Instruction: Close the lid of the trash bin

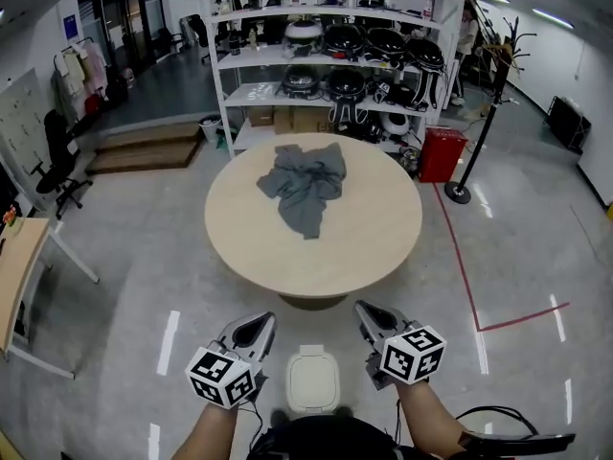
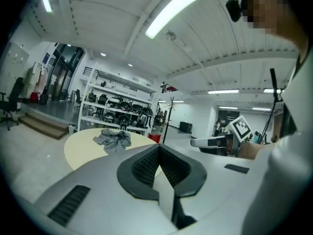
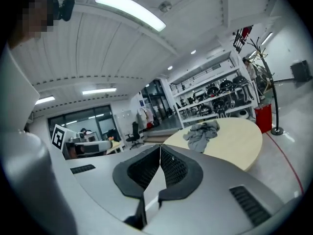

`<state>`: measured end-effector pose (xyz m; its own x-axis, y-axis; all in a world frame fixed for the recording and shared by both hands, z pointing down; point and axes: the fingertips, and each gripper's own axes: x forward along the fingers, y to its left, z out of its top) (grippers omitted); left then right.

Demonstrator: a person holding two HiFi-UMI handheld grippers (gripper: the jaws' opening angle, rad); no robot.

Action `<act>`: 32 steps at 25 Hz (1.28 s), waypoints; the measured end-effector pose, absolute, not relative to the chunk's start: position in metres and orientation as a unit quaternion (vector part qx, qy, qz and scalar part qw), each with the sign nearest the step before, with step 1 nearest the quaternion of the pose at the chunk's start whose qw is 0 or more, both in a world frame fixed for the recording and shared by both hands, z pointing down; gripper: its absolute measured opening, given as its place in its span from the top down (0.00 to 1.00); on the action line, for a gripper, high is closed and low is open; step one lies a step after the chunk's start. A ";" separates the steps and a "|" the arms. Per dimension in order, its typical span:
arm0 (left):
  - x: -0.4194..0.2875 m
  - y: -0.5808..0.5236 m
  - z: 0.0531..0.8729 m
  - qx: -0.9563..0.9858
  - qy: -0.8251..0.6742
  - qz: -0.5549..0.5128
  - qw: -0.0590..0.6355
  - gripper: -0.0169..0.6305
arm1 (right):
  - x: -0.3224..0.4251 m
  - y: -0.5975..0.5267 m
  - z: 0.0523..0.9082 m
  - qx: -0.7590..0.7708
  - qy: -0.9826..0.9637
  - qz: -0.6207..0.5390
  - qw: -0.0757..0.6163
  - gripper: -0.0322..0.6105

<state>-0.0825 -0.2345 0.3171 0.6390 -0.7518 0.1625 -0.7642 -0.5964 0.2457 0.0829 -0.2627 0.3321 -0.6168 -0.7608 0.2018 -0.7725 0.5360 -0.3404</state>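
The left claw and right claw are both pinched together with nothing between the jaws. Their tips sit at 10 and 2 o'clock of the bin, near it but apart from it. The bin stands on the floor between them, and its white lid looks to lie flat, so the closing seems done. Farther off at 12 o'clock, the tabletop carries a grey cloth.

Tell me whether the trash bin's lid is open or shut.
Shut, as far as the head view shows: the white lid lies flat and covers the whole top, with no dark opening showing.
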 end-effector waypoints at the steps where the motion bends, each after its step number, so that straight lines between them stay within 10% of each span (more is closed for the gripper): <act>1: -0.078 -0.234 0.308 0.899 -0.411 0.000 0.150 0.99 | 0.086 -0.261 0.321 0.439 -0.877 0.193 0.005 0.94; 32: -0.130 -0.061 0.271 0.878 -0.471 -0.042 0.080 0.99 | 0.064 -0.120 0.282 0.439 -0.893 0.099 -0.014 0.94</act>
